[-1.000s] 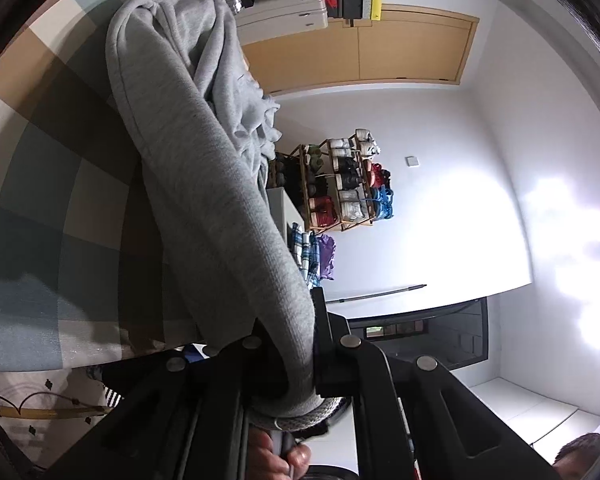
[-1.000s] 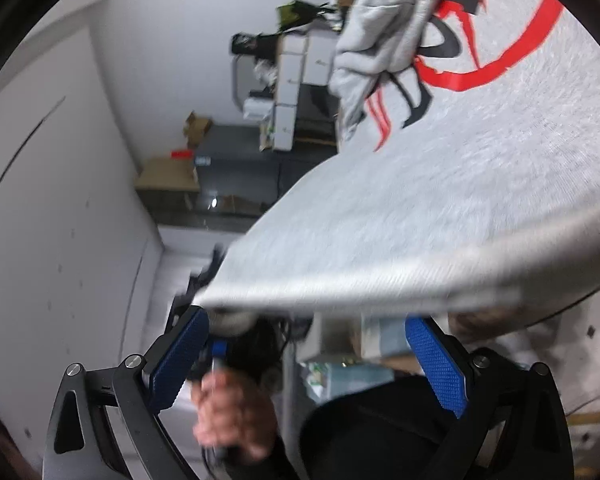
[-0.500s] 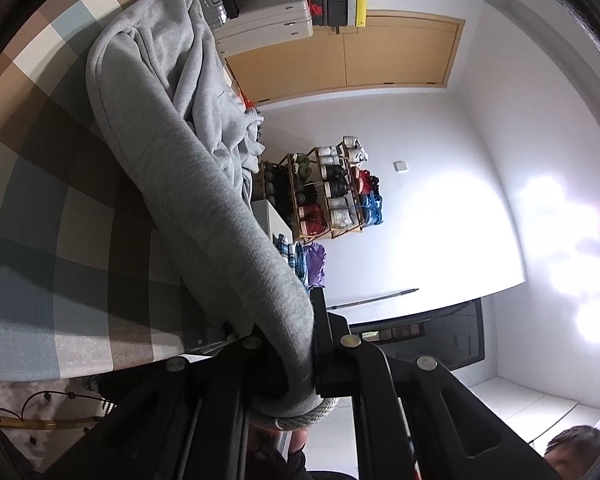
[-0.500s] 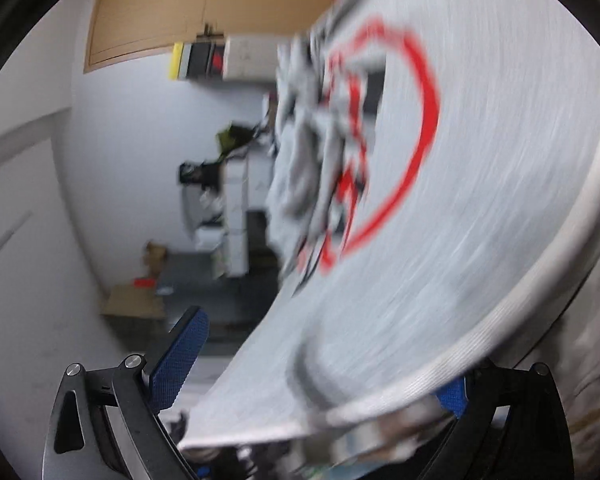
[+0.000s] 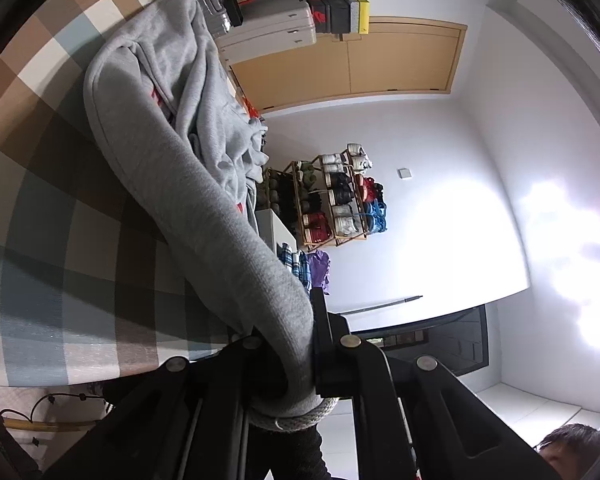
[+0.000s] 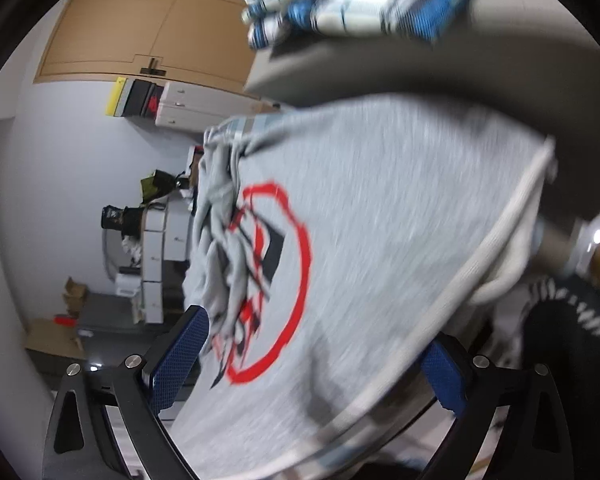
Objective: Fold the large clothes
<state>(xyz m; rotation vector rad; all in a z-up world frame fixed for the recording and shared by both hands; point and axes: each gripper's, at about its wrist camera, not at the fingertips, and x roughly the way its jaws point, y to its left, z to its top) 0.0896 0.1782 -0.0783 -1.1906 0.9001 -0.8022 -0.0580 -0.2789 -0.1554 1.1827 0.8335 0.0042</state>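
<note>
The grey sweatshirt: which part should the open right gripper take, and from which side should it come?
Probably the ribbed hem of the grey sweatshirt. It is a thick, firm edge running across the open right gripper, so come at it edge-on from the free side. The left gripper already clamps the sleeve cuff.

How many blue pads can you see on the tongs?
2. One blue pad is at the lower left, fully in view. The other is at the lower right, partly hidden behind the grey sweatshirt.

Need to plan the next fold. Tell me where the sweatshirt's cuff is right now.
In the left wrist view, the ribbed cuff sits bottom centre, clamped in the left gripper, its sleeve trailing over the checkered cloth.
</note>
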